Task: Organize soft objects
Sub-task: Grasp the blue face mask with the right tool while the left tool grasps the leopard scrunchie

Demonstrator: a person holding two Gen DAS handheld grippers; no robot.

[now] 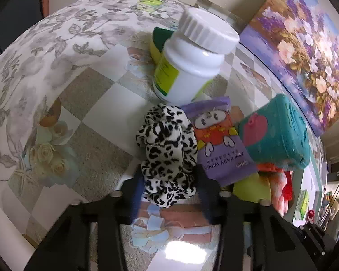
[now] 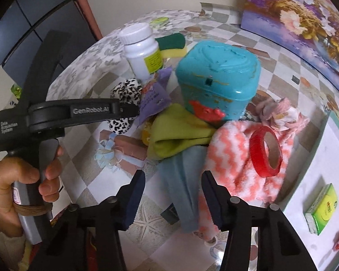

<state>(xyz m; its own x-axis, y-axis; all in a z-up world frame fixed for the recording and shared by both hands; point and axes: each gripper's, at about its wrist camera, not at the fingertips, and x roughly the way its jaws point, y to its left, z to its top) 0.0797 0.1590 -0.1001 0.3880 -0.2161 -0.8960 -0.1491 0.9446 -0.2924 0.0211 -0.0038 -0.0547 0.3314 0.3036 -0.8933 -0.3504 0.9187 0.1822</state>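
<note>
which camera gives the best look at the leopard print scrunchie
The left wrist view. The leopard print scrunchie fills the middle of that picture, between the left gripper's open jaws. In the right wrist view the scrunchie is smaller and partly hidden behind the left gripper's body.

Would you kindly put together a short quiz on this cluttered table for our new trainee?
1. True or false: the red tape roll rests on the pink-and-white fuzzy cloth.
2. Short answer: what colour is the cloth strip lying between the fingers of the right tongs?
3. Pick one: the fingers of the left tongs sit on either side of A) the red tape roll, B) the leopard-print scrunchie, C) the pink-and-white fuzzy cloth.

Key: 1 true; 2 blue-grey; 3 B.
</note>
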